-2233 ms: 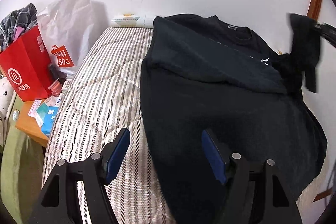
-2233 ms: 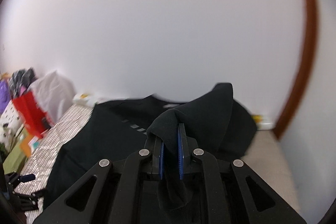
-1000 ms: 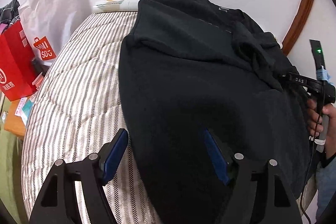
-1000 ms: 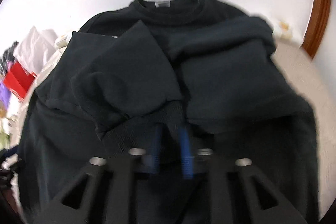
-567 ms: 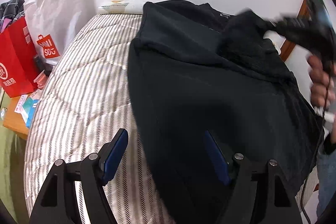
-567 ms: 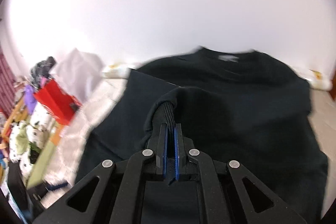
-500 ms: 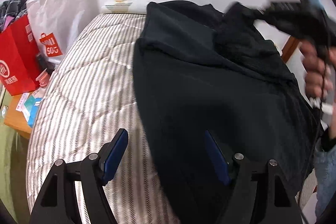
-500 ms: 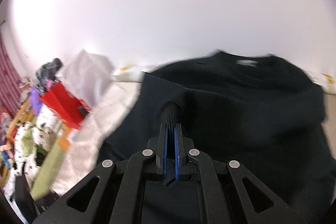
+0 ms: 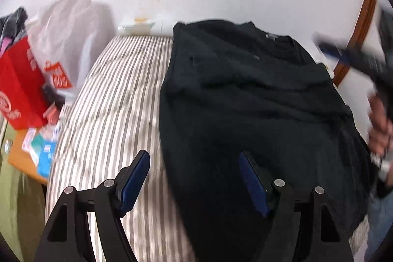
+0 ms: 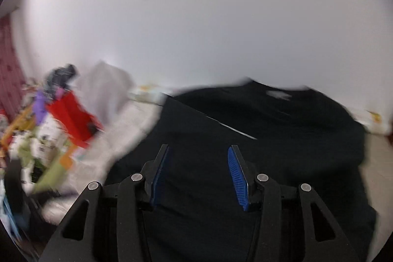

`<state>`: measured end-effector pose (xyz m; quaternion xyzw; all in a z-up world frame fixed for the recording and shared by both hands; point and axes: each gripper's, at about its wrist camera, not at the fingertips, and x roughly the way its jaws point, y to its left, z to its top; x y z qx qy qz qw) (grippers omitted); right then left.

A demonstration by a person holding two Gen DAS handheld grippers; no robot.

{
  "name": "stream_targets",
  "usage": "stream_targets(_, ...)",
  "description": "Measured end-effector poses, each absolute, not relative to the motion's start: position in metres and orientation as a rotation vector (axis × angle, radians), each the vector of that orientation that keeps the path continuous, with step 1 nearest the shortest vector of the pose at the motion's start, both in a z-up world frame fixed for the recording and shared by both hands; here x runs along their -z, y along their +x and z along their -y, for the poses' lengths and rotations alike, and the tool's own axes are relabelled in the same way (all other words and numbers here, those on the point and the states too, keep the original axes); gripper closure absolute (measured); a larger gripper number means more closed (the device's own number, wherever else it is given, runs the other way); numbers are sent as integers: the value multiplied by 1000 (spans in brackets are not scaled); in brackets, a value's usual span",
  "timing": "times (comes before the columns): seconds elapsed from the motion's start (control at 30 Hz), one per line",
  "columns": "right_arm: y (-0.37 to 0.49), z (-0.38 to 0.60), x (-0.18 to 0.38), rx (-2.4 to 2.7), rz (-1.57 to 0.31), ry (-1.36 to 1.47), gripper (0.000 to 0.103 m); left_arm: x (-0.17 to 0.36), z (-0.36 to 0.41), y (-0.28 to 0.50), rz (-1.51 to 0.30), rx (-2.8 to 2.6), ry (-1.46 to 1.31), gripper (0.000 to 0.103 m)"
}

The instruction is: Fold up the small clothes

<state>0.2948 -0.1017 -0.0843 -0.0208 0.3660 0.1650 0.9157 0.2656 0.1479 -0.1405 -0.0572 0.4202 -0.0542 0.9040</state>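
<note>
Sweatshirt (image 9: pixel 250 114) lies flat on striped bed (image 9: pixel 110 102); left gripper (image 9: pixel 194 178) at 6 o'clock, jaws apart over its hem; right gripper (image 10: pixel 196 168) above it, jaws apart, empty

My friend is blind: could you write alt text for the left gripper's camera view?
A black shirt lies spread on a striped bed, with the open left gripper hovering over its near edge. Red and white shopping bags stand at left.

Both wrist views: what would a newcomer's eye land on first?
The black sweatshirt spread over the right half of the striped mattress, sleeves folded in. Then the red bag off the bed's left edge. Both the left gripper and right gripper are open and empty.
</note>
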Motion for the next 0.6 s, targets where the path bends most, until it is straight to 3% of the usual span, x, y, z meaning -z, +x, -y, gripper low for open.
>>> stream_targets(0.33, 265, 240, 146, 15, -906, -197, 55, 140, -136, 345, -805, 141, -177, 33)
stream_targets(0.43, 262, 266, 152, 66, -906, -173, 55, 147, -133, 370, -817, 142, -193, 42)
stream_targets(0.6, 277, 297, 147, 122, -881, -102, 54, 161, -131, 399, -828, 104, -215, 44)
